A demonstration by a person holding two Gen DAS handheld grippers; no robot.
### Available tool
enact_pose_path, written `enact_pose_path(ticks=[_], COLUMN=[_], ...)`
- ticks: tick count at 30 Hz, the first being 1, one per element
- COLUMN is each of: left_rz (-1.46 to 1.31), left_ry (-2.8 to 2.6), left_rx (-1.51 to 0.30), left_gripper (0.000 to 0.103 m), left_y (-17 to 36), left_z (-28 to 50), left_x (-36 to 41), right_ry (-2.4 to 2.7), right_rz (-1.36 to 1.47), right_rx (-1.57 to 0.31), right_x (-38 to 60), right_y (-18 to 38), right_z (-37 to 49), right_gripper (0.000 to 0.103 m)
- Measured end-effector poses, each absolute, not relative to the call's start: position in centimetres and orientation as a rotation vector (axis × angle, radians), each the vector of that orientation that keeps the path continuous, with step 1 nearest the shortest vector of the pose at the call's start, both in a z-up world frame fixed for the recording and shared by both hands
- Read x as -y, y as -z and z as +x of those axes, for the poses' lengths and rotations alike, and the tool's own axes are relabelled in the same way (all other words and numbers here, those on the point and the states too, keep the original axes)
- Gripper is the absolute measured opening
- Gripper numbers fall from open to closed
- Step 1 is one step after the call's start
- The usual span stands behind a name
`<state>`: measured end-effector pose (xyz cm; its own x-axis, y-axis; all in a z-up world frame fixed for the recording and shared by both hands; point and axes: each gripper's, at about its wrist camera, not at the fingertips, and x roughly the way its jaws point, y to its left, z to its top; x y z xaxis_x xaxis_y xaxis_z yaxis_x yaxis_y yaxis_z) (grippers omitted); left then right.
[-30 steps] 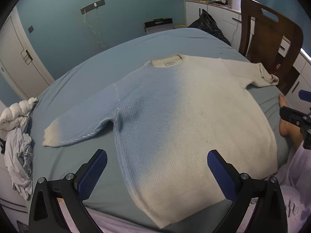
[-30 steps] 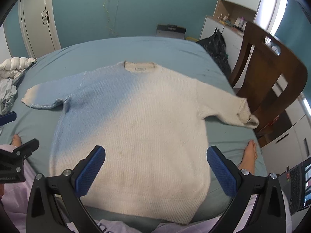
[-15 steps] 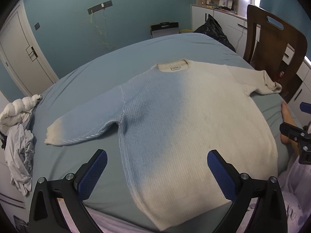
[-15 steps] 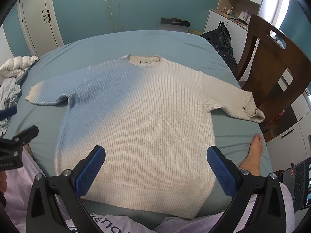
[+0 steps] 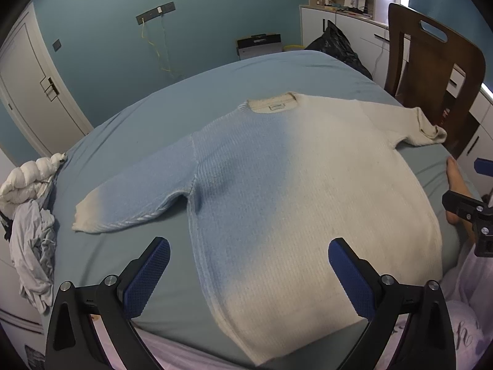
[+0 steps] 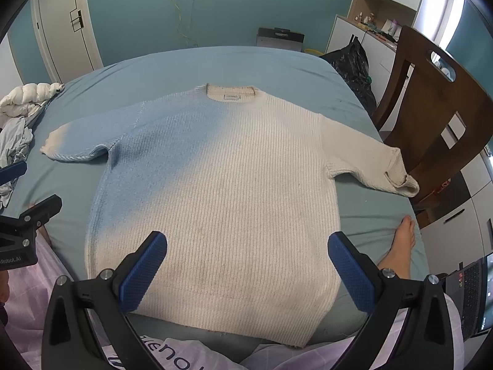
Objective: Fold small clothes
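Both cameras have shifted slightly; the ribbed cream-and-blue sweater [image 6: 215,191] lies flat, 2 grippers [image 5: 249,273] [image 6: 247,266] spread wide, empty.

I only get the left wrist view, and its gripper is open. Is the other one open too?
Observer: Yes. The right gripper is wide open and holds nothing, poised above the lower part of the sweater.
Operator: Is there anything on the right that I miss?
Observer: A laptop, open, low on the right, beyond the bed.
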<state>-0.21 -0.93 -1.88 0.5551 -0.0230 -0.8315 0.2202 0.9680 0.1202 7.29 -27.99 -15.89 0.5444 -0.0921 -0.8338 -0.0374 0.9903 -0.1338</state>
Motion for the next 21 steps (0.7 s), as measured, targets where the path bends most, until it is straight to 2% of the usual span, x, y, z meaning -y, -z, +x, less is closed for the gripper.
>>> enact_pose_path(ticks=[21], left_rz=[0.217], left_ry=[0.141], left_rx=[-0.972], left_gripper=[0.103], left_y=[1.76], left_z=[-0.13], left_x=[0.81], right_ry=[0.019], right_rz=[-0.129], right_rx=[-1.022], right_x=[27.81], right_y=[16.26], right_z=[7.34], right_gripper=[0.102])
